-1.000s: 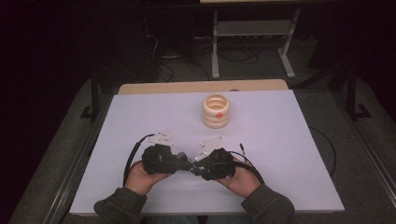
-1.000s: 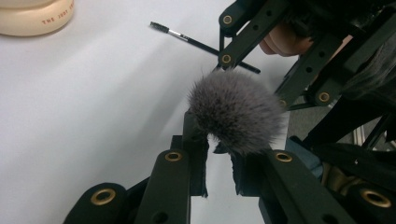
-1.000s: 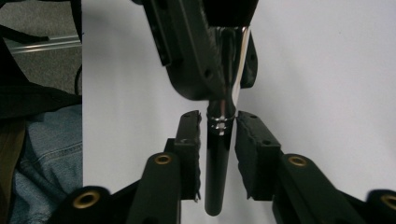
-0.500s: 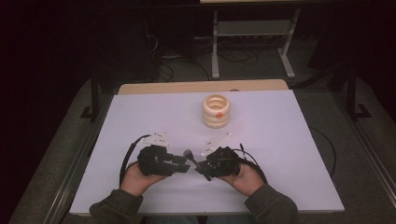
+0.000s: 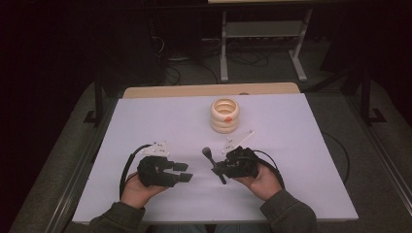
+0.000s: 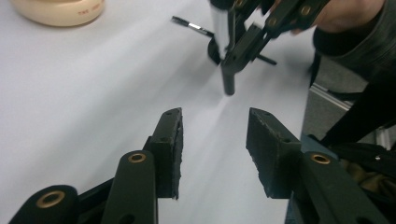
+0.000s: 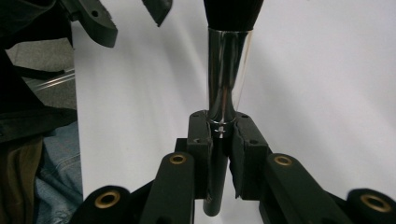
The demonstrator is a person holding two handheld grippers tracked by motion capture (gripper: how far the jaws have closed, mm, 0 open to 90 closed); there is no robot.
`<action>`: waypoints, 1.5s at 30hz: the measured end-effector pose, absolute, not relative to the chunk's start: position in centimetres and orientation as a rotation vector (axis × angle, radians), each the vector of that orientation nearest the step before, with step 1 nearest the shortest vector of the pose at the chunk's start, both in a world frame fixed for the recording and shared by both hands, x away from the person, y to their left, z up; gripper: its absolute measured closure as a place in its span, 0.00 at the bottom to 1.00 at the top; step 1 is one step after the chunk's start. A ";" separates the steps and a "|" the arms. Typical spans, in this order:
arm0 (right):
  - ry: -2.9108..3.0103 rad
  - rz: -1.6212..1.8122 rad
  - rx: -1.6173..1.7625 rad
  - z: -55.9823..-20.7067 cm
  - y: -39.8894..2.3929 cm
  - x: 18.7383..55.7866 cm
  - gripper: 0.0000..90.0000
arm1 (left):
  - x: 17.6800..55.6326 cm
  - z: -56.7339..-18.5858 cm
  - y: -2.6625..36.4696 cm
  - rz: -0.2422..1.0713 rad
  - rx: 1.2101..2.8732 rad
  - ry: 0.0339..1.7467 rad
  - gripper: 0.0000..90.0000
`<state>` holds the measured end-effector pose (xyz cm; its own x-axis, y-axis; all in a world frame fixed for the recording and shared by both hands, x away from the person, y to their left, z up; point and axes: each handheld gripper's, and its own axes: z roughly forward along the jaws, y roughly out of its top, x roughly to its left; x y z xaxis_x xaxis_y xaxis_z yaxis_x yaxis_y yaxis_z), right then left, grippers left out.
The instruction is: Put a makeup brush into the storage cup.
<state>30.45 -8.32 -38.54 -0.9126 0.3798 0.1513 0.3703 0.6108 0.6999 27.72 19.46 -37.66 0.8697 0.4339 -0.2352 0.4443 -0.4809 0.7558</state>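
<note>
A: Chrome on the ferrule, black on handle and head: a makeup brush, by the look of it. Clamped in the right gripper, low over the near part of the white table, head pointing away from the person.

B: Gripped where?

A: Right at the joint of ferrule and handle, pads tight on both sides. Left gripper just beside it but not touching, jaws apart with nothing between them, having just been opening.

B: Likely handling?

A: Probably light, and stiff along the shaft, soft only at the head. Likely slippery on the polished chrome, so better taken on the matt handle or at that same joint. Never by the bristles: too easily bent or splayed.

B: Anything missed from the high view?

A: Plenty. Reads there as a thin dark stick with a round knob, no more. From the right gripper view: the mirror finish, the taper of the ferrule, the pads biting its narrow end. From the left gripper view: the handle's butt end hanging down close to the table, touching or not hard to tell.

B: And the other way round?

A: Only from above, the whole layout: both hands at the near edge, a stack of cream rings farther back near the middle, well apart from the brush.
</note>
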 end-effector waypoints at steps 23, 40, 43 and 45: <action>2.737 1.279 0.814 -36.9 -12.4 32.7 0.87 | 26.6 -38.9 21.0 0.086 2.113 0.659 0.52; 2.717 1.276 0.882 -34.9 -12.9 35.2 0.87 | 26.4 -39.0 20.9 0.109 2.112 0.683 0.42; 2.727 1.249 0.895 -34.1 -12.5 35.9 0.87 | 26.4 -39.0 20.9 0.114 2.113 0.682 0.41; 2.724 1.249 0.883 -33.8 -12.3 36.3 0.87 | 26.5 -38.9 21.1 0.122 2.108 0.682 0.40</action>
